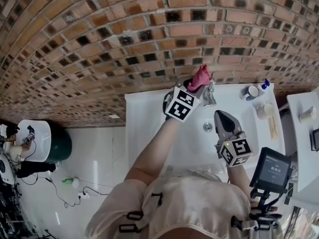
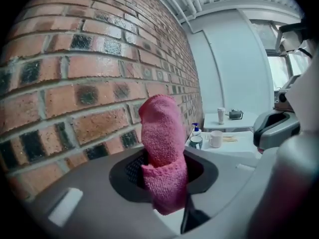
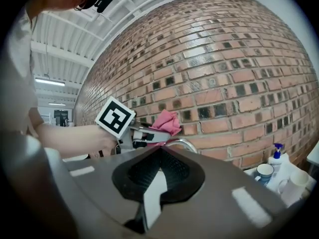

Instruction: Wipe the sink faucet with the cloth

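The left gripper [image 1: 192, 86] is clamped on the pink cloth [image 1: 201, 76], held at the faucet's [image 1: 210, 95] 10 o'clock and apparently not touching it. The right gripper [image 1: 223, 116], jaws together on nothing, hovers at 5 o'clock. The bunched cloth may slip free if it is dragged hard over the spout.

We are finding the brick wall [image 1: 149, 34] closing off the far side, just behind the faucet [image 1: 210, 97]. A mug [image 1: 250, 91], a soap bottle [image 1: 264, 85] and a cup [image 1: 264, 109] are crowding the sink top's [image 1: 144, 118] far right. Its left half is lying bare, so we are seeing open passage there; a screen [image 1: 271, 169] is blocking the near right.
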The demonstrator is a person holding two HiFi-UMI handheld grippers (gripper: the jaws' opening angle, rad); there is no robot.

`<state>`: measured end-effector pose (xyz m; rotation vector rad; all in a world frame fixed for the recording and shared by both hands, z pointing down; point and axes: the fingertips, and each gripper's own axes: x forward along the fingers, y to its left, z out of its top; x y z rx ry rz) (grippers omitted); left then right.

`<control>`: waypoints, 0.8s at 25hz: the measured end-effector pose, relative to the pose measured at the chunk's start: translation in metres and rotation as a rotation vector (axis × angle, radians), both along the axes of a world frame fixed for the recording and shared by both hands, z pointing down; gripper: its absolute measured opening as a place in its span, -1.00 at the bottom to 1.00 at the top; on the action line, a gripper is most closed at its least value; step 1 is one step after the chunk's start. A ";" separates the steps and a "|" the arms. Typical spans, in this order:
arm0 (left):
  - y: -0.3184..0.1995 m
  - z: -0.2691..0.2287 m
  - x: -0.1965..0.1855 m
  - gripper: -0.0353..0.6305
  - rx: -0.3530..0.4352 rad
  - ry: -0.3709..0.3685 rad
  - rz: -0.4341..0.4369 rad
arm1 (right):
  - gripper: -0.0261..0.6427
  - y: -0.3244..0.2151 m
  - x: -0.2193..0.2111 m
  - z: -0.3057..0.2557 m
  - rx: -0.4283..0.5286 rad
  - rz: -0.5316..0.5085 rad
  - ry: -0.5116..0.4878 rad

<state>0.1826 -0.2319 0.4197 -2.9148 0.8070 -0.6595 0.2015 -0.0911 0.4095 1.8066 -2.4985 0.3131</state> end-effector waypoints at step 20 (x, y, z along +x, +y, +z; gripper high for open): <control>-0.021 0.056 -0.046 -0.50 -0.148 0.120 -0.144 | -0.95 -0.018 -0.010 0.017 -0.034 -0.068 0.052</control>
